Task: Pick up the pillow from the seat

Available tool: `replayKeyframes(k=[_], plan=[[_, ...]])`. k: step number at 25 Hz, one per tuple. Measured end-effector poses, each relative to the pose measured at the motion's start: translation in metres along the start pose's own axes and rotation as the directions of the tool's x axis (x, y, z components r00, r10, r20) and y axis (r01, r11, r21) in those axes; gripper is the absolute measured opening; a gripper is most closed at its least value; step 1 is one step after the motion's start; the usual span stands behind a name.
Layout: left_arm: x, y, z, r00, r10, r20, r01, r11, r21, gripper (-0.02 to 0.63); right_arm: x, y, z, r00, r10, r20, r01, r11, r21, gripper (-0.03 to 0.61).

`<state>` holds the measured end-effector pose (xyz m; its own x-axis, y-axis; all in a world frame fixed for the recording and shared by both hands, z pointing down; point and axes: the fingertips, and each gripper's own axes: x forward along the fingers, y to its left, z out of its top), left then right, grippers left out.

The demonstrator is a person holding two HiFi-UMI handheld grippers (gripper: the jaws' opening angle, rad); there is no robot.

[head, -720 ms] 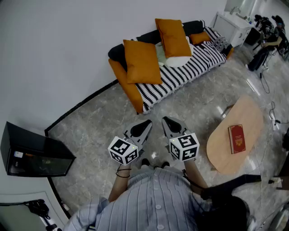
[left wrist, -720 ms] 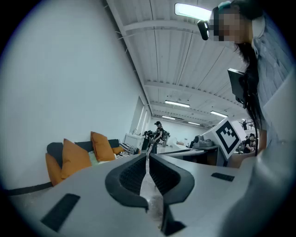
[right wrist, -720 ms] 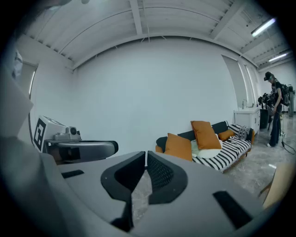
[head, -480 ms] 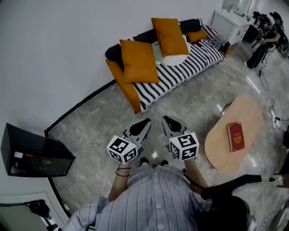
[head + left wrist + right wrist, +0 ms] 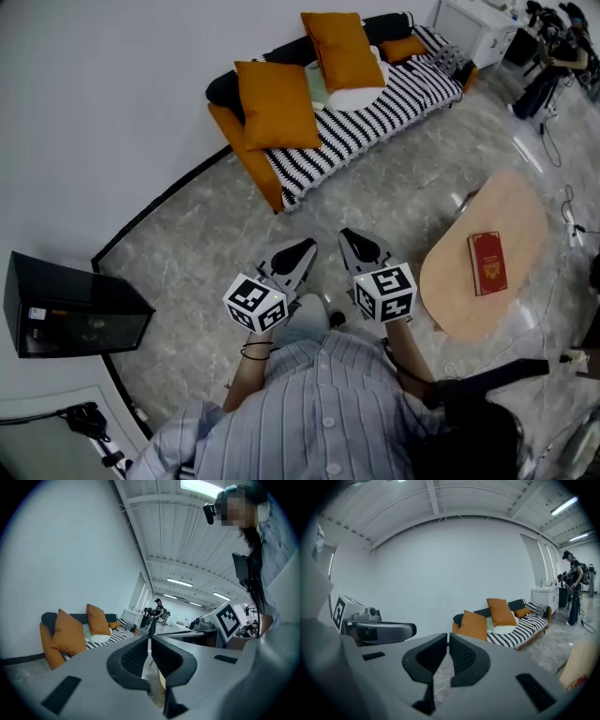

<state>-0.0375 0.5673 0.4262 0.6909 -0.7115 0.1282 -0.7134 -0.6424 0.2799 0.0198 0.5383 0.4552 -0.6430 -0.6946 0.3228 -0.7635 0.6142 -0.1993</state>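
Note:
An orange sofa [image 5: 246,153] with a black-and-white striped seat stands against the white wall. On it lean two large orange pillows [image 5: 275,103], [image 5: 343,49], a small orange one [image 5: 409,48] at the far end, and a white cushion [image 5: 357,95] between them. My left gripper [image 5: 302,249] and right gripper [image 5: 349,238] hover side by side over the marble floor, well short of the sofa, both shut and empty. The sofa shows far off in the left gripper view [image 5: 75,634] and in the right gripper view [image 5: 501,625].
A light wooden oval table [image 5: 487,272] with a red book [image 5: 488,262] stands at my right. A black box [image 5: 66,309] sits by the wall at left. A white cabinet [image 5: 473,28] and a person [image 5: 573,588] with gear are past the sofa's far end.
The view has shifted toward the sofa; sofa and table sit slightly higher and more to the left. Both grippers stay shut, side by side.

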Motion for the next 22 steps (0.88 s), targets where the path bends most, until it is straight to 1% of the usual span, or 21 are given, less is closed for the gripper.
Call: replayKeyframes(k=[7, 11, 16, 22], plan=[[0.019, 0.011, -0.001, 1.0, -0.001, -0.026, 0.001, 1.0, 0.001, 0.012, 0.011, -0.012, -0.006, 1.0, 0.02, -0.015, -0.02, 0.999, 0.029, 0.029], [0.043, 0.023, -0.002, 0.998, -0.034, -0.049, 0.034, 0.999, 0.009, 0.011, 0.028, -0.033, 0.0, 1.0, 0.002, -0.006, -0.002, 0.999, 0.052, 0.029], [0.087, 0.062, 0.011, 0.995, -0.08, -0.052, 0.08, 0.997, 0.01, 0.011, 0.065, -0.07, 0.014, 0.999, -0.039, -0.021, 0.04, 0.997, 0.061, 0.029], [0.143, 0.124, 0.05, 0.99, -0.133, -0.056, 0.134, 0.99, 0.031, 0.012, 0.129, -0.117, 0.054, 0.996, -0.09, -0.027, 0.092, 0.993, 0.074, 0.029]])
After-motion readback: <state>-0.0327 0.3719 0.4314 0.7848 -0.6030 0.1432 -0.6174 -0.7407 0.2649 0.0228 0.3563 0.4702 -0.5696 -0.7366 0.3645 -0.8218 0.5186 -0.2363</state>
